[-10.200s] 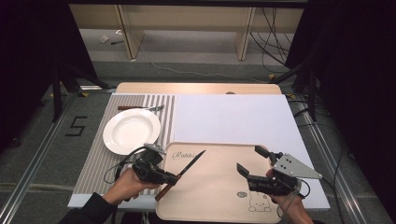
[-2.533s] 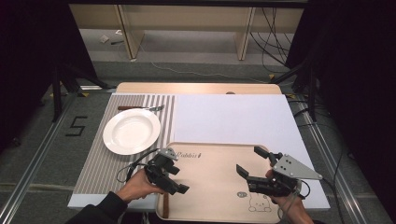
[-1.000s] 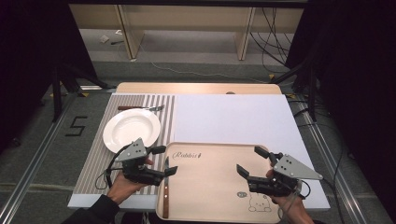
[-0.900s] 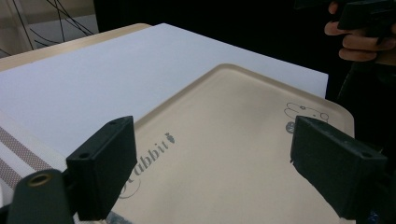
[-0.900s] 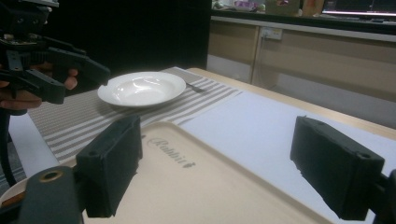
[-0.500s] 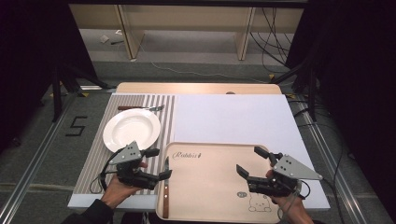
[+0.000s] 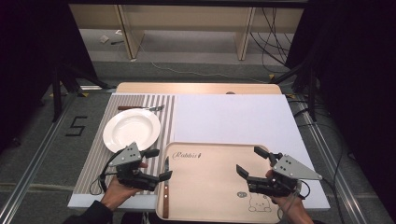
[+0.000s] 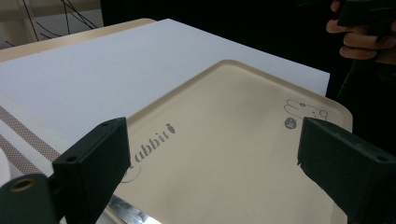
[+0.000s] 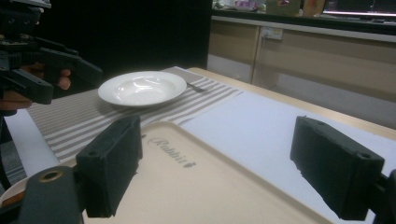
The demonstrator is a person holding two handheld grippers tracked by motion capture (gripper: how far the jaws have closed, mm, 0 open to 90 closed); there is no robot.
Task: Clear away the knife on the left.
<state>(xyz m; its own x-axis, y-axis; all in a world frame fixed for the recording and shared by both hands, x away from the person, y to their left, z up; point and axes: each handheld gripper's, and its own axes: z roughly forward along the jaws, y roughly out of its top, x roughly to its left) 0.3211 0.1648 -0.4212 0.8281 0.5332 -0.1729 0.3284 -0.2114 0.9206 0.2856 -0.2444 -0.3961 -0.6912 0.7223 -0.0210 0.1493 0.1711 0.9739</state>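
Note:
A beige tray (image 7: 215, 182) printed "Rabbit" lies at the table's near edge. Along its left rim rests a knife (image 7: 165, 201) with a brown handle, blade pointing away from me. My left gripper (image 7: 160, 164) hovers open just left of the blade, holding nothing. The left gripper view looks between the open jaws of that gripper (image 8: 210, 154) across the tray (image 8: 224, 154), with a sliver of the blade (image 8: 128, 212) at the bottom. My right gripper (image 7: 250, 160) is open over the tray's right part, also seen open (image 9: 229, 172) in its own view.
A white plate (image 7: 131, 129) sits on a striped placemat (image 7: 95, 163) to the left, with a fork (image 7: 140, 108) beyond it. A white mat (image 7: 233, 119) covers the table's middle and right. In the right gripper view the plate (image 9: 142, 87) lies ahead left.
Ten seconds ago my left gripper held the knife over the tray; now the knife lies along the tray's left rim and that gripper is open beside it. The right gripper has stayed put.

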